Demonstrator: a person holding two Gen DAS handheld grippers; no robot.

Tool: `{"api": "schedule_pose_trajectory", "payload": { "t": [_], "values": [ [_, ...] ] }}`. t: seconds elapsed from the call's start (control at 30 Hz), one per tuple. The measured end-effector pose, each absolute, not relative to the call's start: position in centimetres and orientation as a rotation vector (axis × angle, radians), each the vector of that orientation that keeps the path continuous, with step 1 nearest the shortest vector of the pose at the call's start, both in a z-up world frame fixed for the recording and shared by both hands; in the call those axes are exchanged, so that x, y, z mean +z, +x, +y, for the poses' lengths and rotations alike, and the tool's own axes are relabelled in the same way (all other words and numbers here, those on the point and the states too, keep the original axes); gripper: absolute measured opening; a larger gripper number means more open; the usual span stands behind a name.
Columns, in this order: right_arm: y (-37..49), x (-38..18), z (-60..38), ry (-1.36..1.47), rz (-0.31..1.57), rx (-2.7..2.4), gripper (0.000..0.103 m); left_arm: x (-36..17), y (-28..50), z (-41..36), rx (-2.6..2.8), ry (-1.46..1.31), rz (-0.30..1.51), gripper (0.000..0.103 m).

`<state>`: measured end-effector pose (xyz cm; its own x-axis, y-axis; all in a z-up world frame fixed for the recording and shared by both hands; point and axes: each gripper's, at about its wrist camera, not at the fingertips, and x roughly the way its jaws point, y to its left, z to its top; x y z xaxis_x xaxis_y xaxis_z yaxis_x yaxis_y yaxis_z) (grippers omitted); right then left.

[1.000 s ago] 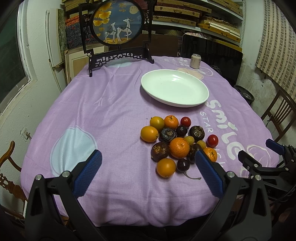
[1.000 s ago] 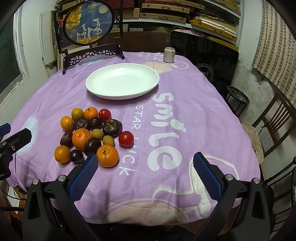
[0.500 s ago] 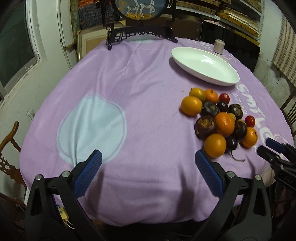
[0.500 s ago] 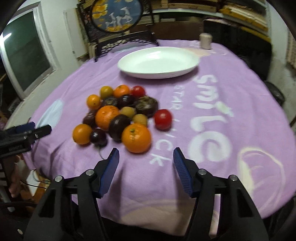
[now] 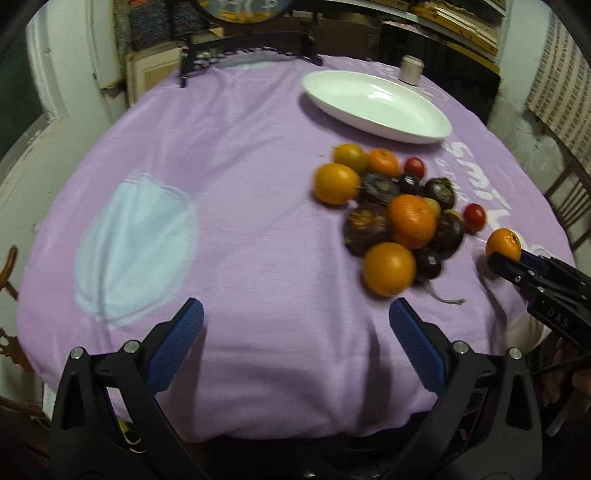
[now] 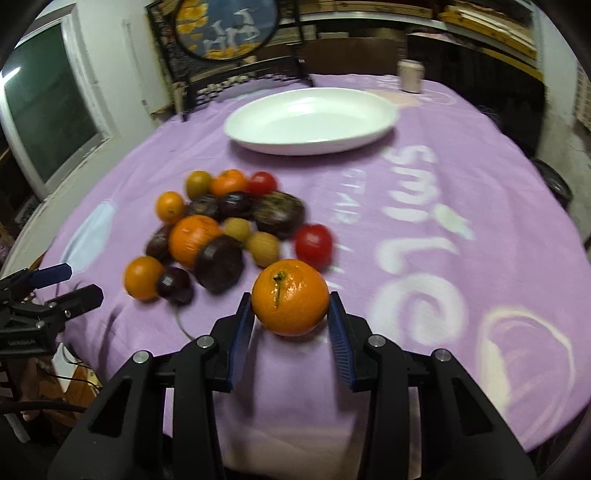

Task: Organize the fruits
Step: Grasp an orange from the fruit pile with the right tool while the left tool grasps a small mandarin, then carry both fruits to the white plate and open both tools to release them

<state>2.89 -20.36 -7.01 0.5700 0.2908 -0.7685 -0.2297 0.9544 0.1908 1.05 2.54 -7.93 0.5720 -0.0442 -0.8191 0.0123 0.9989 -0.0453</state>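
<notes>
A pile of fruit (image 5: pixel 399 206) lies on the purple tablecloth: oranges, dark passion fruits, red tomatoes and small yellow fruits; it also shows in the right wrist view (image 6: pixel 221 229). My right gripper (image 6: pixel 291 314) is shut on an orange (image 6: pixel 290 297) at the near right edge of the pile; the same orange shows in the left wrist view (image 5: pixel 503 243) at the right gripper's fingertips (image 5: pixel 498 263). My left gripper (image 5: pixel 295 325) is open and empty, over bare cloth near the table's front edge, left of the pile. A white oval plate (image 6: pixel 314 122) stands beyond the pile, also seen in the left wrist view (image 5: pixel 373 105).
A black stand with a round painted screen (image 6: pixel 225 29) is at the table's back. A small can (image 6: pixel 410 75) stands behind the plate. A wooden chair (image 5: pixel 569 199) is to the right, a window and wall to the left.
My right gripper moved forward to the pile and closed on the nearest orange. My left gripper moved a little closer to the pile and stays open.
</notes>
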Motion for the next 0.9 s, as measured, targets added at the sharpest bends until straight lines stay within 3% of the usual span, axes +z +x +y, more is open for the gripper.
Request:
{"api": "schedule_pose_trajectory", "payload": {
  "t": [0.27,0.33,0.4,0.57,0.9],
  "values": [
    [1.5,-7.1,-23.7,0.146,0.918,0.286,0.041,-10.2,3.4,-1.5,-0.061,0.033,1.003,0.092],
    [1.5,-7.1,-24.1,0.157,0.914,0.291,0.042,-10.2,3.9,-2.0,-0.064,0.032,0.99,0.081],
    [1.6,-7.1,-24.3,0.171,0.92,0.297,0.042,-10.0,4.5,-2.3,-0.071,0.036,0.98,0.057],
    [1.6,-7.3,-24.4,0.184,0.928,0.3,0.042,-9.5,5.1,-2.6,-0.09,0.007,0.97,0.035],
    [2.1,-6.7,-23.9,0.19,0.897,0.323,0.042,-7.9,3.4,-1.3,-0.137,-0.056,0.976,0.035]
  ]
}}
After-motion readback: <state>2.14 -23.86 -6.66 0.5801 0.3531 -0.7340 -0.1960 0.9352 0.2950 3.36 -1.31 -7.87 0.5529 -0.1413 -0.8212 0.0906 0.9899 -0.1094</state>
